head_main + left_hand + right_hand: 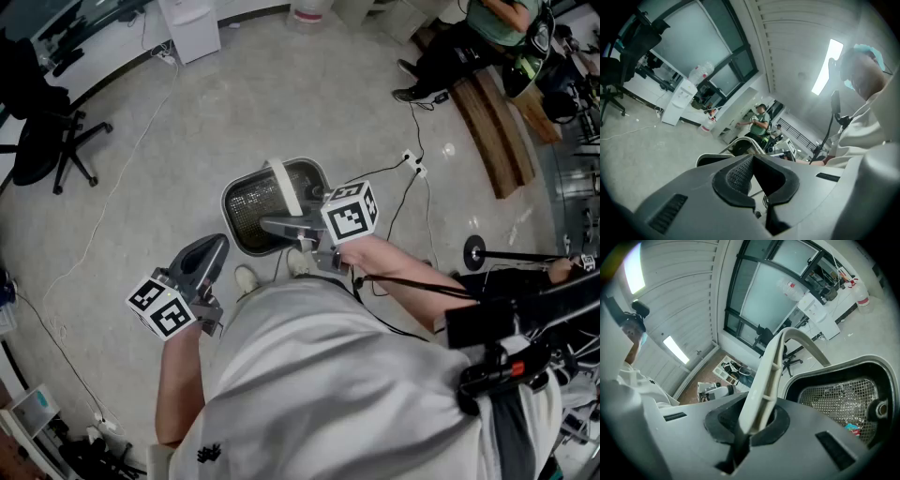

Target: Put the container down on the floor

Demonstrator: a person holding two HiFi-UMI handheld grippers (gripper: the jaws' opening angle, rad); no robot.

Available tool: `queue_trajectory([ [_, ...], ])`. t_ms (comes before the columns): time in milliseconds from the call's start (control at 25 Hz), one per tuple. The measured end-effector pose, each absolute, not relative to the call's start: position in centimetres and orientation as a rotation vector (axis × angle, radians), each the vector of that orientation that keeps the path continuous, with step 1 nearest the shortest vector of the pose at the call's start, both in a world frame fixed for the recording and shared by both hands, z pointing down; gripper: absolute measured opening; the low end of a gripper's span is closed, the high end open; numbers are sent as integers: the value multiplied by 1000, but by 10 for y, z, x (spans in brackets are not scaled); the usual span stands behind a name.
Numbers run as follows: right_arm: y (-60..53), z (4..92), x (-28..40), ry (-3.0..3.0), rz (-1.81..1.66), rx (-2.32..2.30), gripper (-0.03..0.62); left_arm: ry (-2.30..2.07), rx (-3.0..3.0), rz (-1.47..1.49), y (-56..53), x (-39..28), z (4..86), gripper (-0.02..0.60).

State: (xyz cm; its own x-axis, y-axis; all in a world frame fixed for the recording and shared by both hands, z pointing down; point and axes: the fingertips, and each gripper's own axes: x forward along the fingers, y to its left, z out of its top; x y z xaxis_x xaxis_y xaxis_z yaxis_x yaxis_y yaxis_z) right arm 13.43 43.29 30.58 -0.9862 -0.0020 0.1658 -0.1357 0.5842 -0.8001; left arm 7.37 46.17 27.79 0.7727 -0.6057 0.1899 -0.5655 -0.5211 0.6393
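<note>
In the head view the right gripper (281, 227) and its marker cube (350, 212) cover the near rim of the container (248, 202), and whether its base touches the floor (281, 103) cannot be told; a seated person (492, 23) is cut by the top edge (head out of frame). Scraps (852, 427) in its mesh are too small to identify

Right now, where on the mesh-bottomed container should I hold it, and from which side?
The pale arched handle, mid-span, from above: it spans the container centrally, so the load should hang level. The right gripper is shut on it.
</note>
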Motion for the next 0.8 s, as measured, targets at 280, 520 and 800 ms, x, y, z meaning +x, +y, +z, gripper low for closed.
queue_trajectory([
  [280,430,311,150,-2649,1321,171,14,-874,2214,-79,453,78,277,9],
  [520,389,321,203,-2631,1345,130,14,-941,2190,-67,414,123,280,9],
  [800,351,330,218,-2603,1369,63,14,-1019,2122,-131,382,132,280,9],
])
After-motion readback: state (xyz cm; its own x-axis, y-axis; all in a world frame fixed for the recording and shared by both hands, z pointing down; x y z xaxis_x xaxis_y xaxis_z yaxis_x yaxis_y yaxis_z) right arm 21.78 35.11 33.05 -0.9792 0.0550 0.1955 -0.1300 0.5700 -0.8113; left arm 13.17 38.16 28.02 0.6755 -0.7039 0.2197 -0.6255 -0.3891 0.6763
